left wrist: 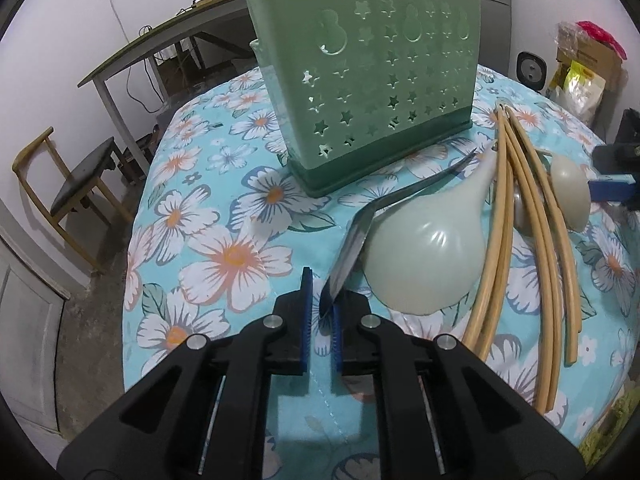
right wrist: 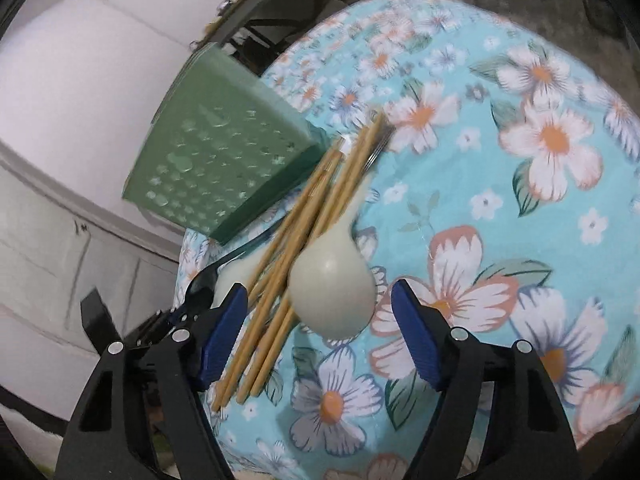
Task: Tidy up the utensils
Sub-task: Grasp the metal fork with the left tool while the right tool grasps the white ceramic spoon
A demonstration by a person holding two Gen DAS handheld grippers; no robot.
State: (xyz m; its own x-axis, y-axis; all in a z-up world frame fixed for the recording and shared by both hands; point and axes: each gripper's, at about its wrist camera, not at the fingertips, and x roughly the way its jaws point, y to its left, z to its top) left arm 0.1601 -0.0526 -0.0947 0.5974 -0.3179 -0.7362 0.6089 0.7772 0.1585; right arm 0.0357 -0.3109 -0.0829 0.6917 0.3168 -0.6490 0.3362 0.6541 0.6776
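Left gripper (left wrist: pixel 322 320), lower centre of frame: fingers slightly parted, the metal spoon (left wrist: pixel 352 248) bowl resting between the tips, not clamped. Right gripper (right wrist: pixel 320 332): released, straddling the cream ladle (right wrist: pixel 332 292) and chopsticks (right wrist: pixel 280 280). The green utensil holder (left wrist: pixel 360 80) stands upright at upper centre on the floral tablecloth (left wrist: pixel 224 256).

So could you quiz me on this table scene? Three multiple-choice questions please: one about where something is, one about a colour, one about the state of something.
1. Where does the utensil holder stand?
A. on the flowered tablecloth
B. on the chair
C. on the floor

2. What colour is the holder?
A. red
B. green
C. black

3. How is the right gripper?
A. shut on a chopstick
B. out of view
C. open

Answers: 1 A, its base rests on the cloth. 2 B, its star-pierced wall is pale green. 3 C, the fingers stand wide apart above the chopsticks and pale spoon.
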